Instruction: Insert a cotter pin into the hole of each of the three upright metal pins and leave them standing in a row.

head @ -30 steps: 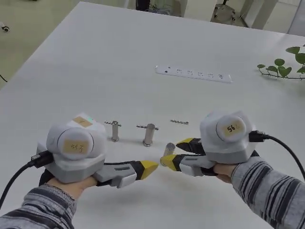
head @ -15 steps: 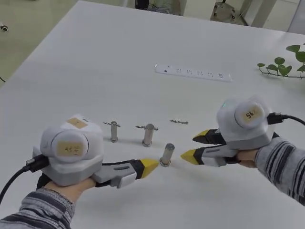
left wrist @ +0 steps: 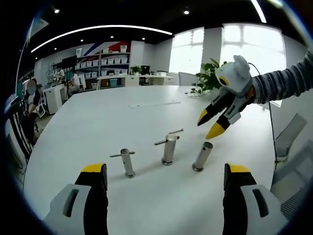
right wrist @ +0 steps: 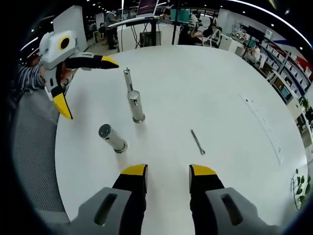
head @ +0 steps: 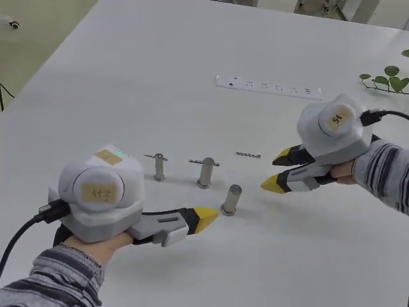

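Near the front edge of the white worktop [head: 192, 51] stand three short cylindrical pins of bright metal. The left pin [head: 159, 167] and the middle pin [head: 205, 172] are side by side, and the third pin [head: 231, 199] is a little closer to the front edge, out of their line. The two seated cotter pins [head: 195, 162] cross the tops of the first two, while the third pin is bare. One loose cotter pin [head: 248, 155], a thin dark wire piece, lies flat just behind the row, toward the white power strip [head: 262, 87] and the green plant [head: 390, 70] at the far right corner. The count is three metal pins and three cotter pins, one of them not yet inserted.

The left gripper [head: 204, 219] has its yellow-tipped jaws spread wide and empty, with the row in front of them. The right gripper [head: 278, 171] has its jaws parted and also holds nothing, with the loose cotter pin near their tips.

I judge the cotter pin to be light, stiff and thin, so it may slide on the smooth top. It is best pinched near one end, leaving the other end free to enter the hole. The bare pin looks solid but narrow at the base and may tip, so it should be steadied low on its shaft
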{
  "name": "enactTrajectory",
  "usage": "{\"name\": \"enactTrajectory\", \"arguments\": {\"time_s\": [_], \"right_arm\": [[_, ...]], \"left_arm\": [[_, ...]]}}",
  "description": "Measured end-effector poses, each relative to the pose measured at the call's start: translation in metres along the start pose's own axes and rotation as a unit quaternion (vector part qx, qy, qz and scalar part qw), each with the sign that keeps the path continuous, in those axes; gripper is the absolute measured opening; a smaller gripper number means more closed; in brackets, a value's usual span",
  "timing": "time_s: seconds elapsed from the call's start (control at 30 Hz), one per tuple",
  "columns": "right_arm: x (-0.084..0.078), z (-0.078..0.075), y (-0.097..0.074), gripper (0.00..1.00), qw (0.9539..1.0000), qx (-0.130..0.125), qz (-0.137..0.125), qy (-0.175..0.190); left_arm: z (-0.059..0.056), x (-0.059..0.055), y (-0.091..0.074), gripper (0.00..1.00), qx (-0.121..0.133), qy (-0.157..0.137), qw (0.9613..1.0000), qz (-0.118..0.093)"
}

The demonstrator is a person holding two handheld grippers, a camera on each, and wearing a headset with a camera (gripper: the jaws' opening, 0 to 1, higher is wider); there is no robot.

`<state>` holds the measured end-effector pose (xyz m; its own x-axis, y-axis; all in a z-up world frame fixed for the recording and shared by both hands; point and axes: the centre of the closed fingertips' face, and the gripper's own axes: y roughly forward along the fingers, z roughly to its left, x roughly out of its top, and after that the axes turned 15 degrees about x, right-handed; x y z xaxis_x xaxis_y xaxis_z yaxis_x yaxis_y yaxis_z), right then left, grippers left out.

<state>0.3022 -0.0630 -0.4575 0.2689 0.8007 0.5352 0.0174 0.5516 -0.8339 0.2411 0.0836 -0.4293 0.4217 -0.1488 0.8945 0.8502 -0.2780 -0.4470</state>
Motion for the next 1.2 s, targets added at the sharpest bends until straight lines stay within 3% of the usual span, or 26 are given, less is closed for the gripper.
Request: {"name": "enactTrajectory", "arguments": {"time_s": [0.23, 0.5, 0.73, 0.8, 1.2], "right_arm": [[0.004, -0.024, 0.007, 0.28, 0.9997, 0.004, 0.02, -0.012], [0.005, -0.041, 0.019, 0.24, 0.999, 0.01, 0.039, -0.017], [0.007, -0.053, 0.028, 0.2, 0.9993, 0.011, 0.036, -0.007], [0.005, -0.064, 0.032, 0.19, 0.9991, 0.008, 0.04, -0.009], [0.001, -0.067, 0.035, 0.07, 0.9988, 0.018, 0.046, 0.003]], "left_arm": [[-0.003, 0.0, 0.001, 0.98, -0.004, 0.004, 1.0, 0.0], [-0.002, -0.001, 0.002, 0.97, -0.002, 0.001, 1.0, 0.002], [0.001, -0.001, 0.002, 0.96, 0.0, -0.004, 1.0, 0.005], [0.002, -0.001, 0.002, 0.96, 0.001, -0.005, 1.0, 0.004], [0.001, -0.002, 0.002, 0.93, -0.001, -0.004, 1.0, 0.005]]}}
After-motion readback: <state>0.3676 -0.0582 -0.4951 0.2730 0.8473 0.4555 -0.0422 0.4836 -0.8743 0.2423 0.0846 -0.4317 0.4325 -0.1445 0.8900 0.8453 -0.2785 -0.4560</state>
